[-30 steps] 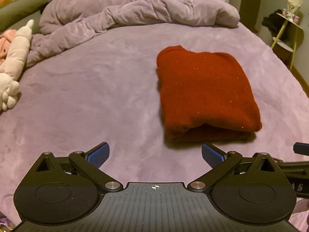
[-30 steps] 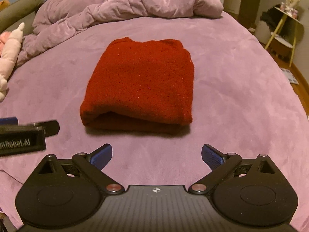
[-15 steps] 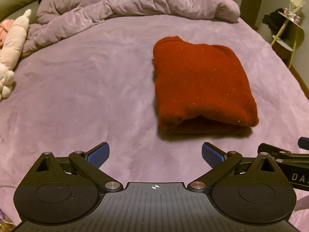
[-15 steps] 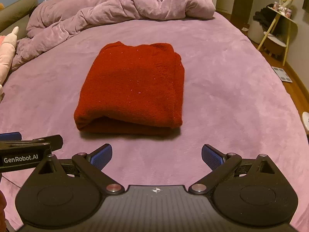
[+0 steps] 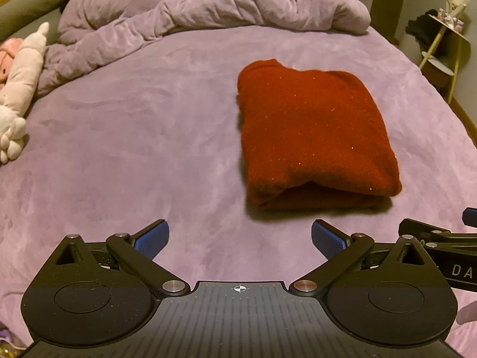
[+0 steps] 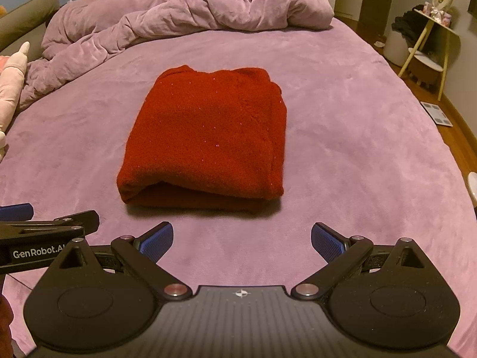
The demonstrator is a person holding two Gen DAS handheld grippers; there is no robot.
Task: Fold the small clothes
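Observation:
A dark red knitted garment (image 5: 313, 134) lies folded into a thick rectangle on the purple bed; it also shows in the right wrist view (image 6: 208, 137). Its open fold edge faces me. My left gripper (image 5: 240, 238) is open and empty, hovering above the bed short of the garment's near left corner. My right gripper (image 6: 242, 240) is open and empty, short of the garment's near edge. The right gripper's side shows at the right edge of the left wrist view (image 5: 441, 238). The left gripper's side shows at the left edge of the right wrist view (image 6: 44, 232).
A rumpled purple duvet (image 5: 208, 12) is heaped along the far side of the bed (image 5: 119, 149). A pale plush toy (image 5: 21, 89) lies at the left edge. A small yellow-legged side table (image 6: 429, 44) stands on the floor to the right.
Both grippers have drawn back from the folded garment and risen slightly, so it looks smaller and farther away. Both stayed open and the garment has not moved.

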